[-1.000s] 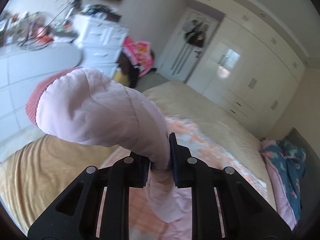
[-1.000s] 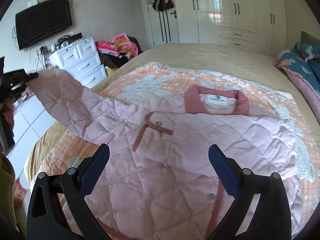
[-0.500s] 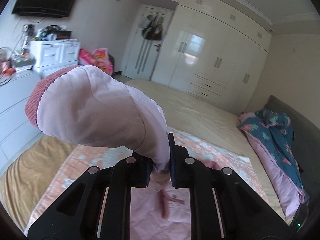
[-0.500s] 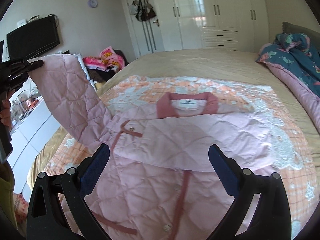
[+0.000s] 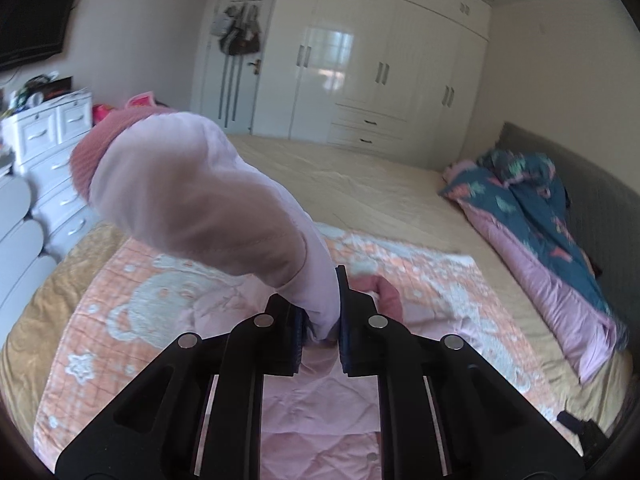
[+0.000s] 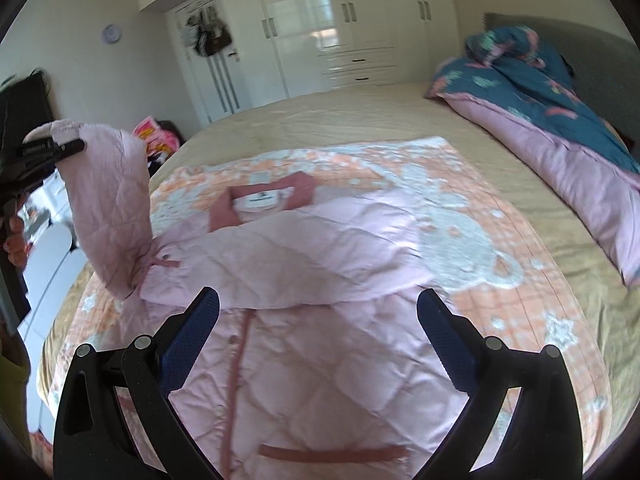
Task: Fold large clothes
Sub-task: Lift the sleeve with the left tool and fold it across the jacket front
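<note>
A pink quilted jacket (image 6: 320, 360) lies front-up on an orange and white blanket (image 6: 480, 240) on the bed, its darker pink collar (image 6: 264, 200) towards the far side. One sleeve is folded across the chest. My left gripper (image 5: 320, 320) is shut on the other sleeve (image 5: 200, 200) and holds it up in the air, its dark pink cuff sticking out towards the camera. It also shows at the left of the right wrist view (image 6: 60, 148), with the sleeve (image 6: 112, 208) hanging from it. My right gripper (image 6: 318, 332) is open and empty above the jacket's lower half.
A blue and pink duvet (image 6: 560, 120) lies bundled along the right side of the bed by the grey headboard (image 5: 580, 200). White drawers (image 5: 48, 140) stand left of the bed. White wardrobes (image 5: 380, 80) and a door fill the far wall.
My left gripper has swung the raised sleeve inward, towards the jacket's body. My right gripper has shifted over the jacket, still open; the collar now looks farther left.
</note>
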Demonstrator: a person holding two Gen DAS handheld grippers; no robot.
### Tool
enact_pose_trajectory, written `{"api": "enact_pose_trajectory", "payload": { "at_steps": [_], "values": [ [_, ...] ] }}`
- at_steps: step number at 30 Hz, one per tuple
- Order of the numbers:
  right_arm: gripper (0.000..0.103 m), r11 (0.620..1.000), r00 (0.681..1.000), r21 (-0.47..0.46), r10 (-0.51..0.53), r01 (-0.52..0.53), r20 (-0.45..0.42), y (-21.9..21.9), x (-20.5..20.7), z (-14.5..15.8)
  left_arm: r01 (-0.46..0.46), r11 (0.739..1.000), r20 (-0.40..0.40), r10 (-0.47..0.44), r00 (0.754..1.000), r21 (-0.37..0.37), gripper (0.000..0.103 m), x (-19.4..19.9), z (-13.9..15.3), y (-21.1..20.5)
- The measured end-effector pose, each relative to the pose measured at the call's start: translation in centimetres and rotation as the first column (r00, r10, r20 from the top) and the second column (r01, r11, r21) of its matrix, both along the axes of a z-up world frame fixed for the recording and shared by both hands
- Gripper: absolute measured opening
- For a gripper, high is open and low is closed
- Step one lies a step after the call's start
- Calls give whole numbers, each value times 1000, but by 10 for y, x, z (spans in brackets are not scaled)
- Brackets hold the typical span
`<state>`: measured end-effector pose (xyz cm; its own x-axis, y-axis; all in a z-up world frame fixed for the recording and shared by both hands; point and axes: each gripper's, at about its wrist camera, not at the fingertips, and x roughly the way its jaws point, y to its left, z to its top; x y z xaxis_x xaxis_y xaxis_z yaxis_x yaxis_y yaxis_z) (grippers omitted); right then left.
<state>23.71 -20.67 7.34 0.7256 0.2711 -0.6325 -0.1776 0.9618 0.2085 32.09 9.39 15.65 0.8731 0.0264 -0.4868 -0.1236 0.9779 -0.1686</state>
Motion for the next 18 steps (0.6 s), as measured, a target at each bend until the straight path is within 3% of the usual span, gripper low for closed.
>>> {"api": "enact_pose_trajectory", "payload": {
  "at_steps": [18],
  "values": [
    [99, 989, 992, 94, -111, 116, -57, -83, 9, -30, 159, 977, -165, -135, 977, 142, 6, 36, -75, -112]
  ]
}}
